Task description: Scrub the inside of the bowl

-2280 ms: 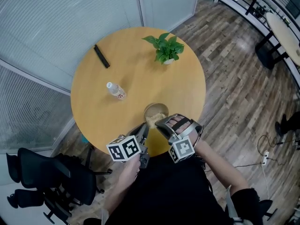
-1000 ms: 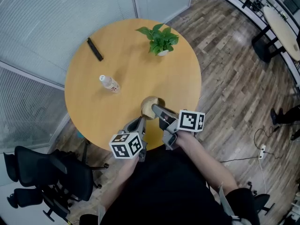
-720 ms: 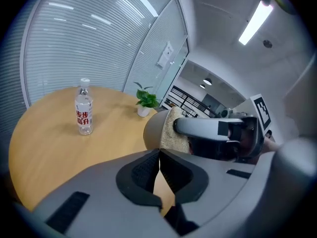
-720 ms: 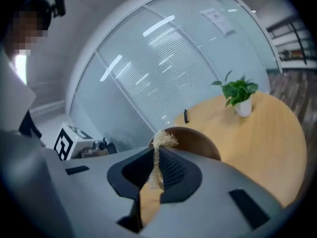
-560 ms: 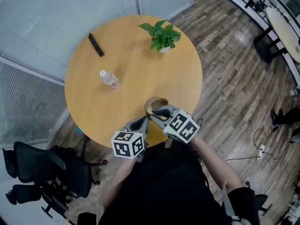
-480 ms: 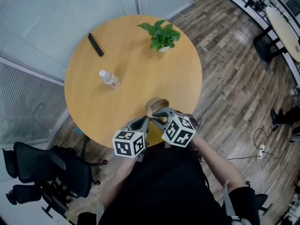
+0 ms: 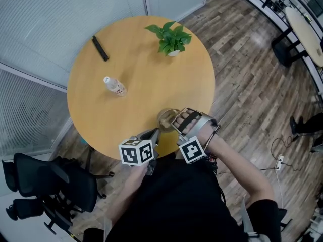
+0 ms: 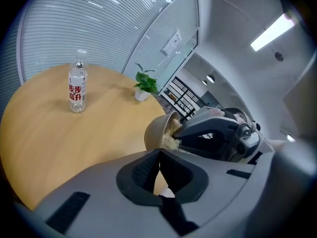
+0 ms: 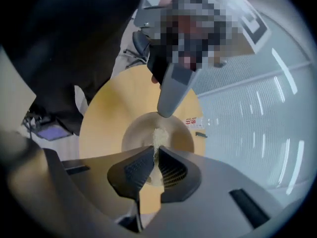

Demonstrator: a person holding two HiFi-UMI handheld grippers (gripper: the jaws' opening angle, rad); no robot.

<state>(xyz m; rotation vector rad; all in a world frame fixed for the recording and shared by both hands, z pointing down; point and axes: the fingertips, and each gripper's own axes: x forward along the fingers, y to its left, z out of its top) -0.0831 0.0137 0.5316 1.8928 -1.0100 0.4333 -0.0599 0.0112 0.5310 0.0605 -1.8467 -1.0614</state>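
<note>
A tan bowl (image 7: 166, 118) stands near the front edge of the round yellow table (image 7: 141, 79), tipped toward my right side. Shut on its near rim is my left gripper (image 7: 157, 132); in the left gripper view the rim meets the jaws of the left gripper (image 8: 159, 151), and the bowl (image 8: 157, 129) shows its outside. My right gripper (image 7: 175, 121) reaches into the bowl, shut on a pale fibrous scrubber (image 9: 158, 136). The right gripper view shows the right gripper (image 9: 155, 153) over the bowl's inside (image 9: 136, 133), with the scrubber against the bottom. A left finger (image 9: 173, 90) holds the far rim.
A water bottle (image 7: 113, 86) lies left of the table's centre, a small potted plant (image 7: 169, 38) stands at the far side, and a black bar (image 7: 100, 48) lies at the far left. A black office chair (image 7: 45, 185) stands left of the table. Glass partitions are behind.
My right gripper has rolled over, so its marker cube swung from the upper right to the near side. It stayed in the bowl. The left gripper kept its hold on the rim.
</note>
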